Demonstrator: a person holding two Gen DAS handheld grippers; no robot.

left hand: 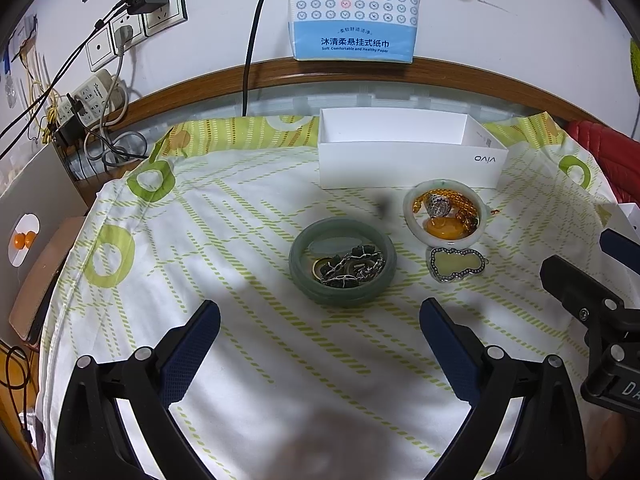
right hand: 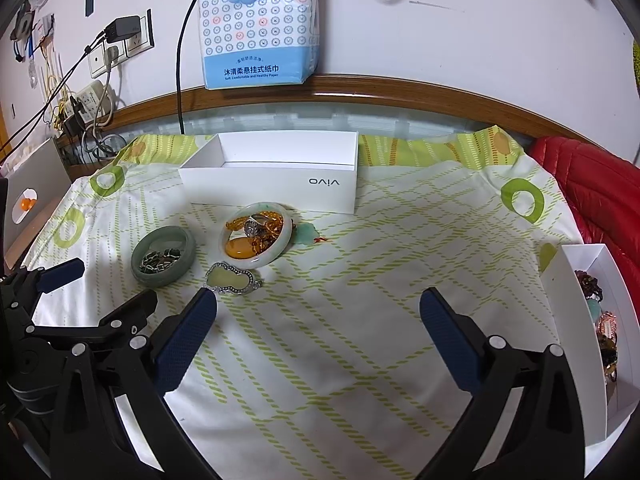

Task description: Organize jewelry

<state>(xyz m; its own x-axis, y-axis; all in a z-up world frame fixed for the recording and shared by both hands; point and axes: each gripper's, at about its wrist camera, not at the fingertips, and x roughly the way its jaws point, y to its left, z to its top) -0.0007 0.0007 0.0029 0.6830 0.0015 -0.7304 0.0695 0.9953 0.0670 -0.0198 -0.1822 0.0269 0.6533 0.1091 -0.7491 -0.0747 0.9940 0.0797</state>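
My left fingers (left hand: pixel 320 334) stand wide apart with nothing between them, hovering over the cloth (left hand: pixel 224 216) just short of the dark bangle (left hand: pixel 343 298); my right fingers (right hand: pixel 318 322) are spread just as wide and empty too, over bare cloth to the right of the jewelry; the dark bangle lies flat with a silver chain (left hand: pixel 354 266) and a gold ring (left hand: pixel 319 266) heaped inside it; just beside it, to the right and slightly farther off, lies the pale bangle (left hand: pixel 408 220), holding amber beads (left hand: pixel 464 204), an orange pendant (left hand: pixel 444 228) and a silver ring (left hand: pixel 438 205); a gourd pendant (left hand: pixel 458 264) with a sparkly rim lies on the cloth nearer to me, close to the pale bangle, though whether they touch I cannot tell; behind the pale bangle stands an open white box (left hand: pixel 400 168), its inside looking bare; from the right view a small green piece (right hand: pixel 306 234) peeks out at the pale bangle's right side; a second white box (right hand: pixel 560 292) at the far right edge holds more jewelry (right hand: pixel 604 324); a tissue pack (left hand: pixel 354 12) hangs on the wall behind; a red jacket (right hand: pixel 600 188) lies at the right
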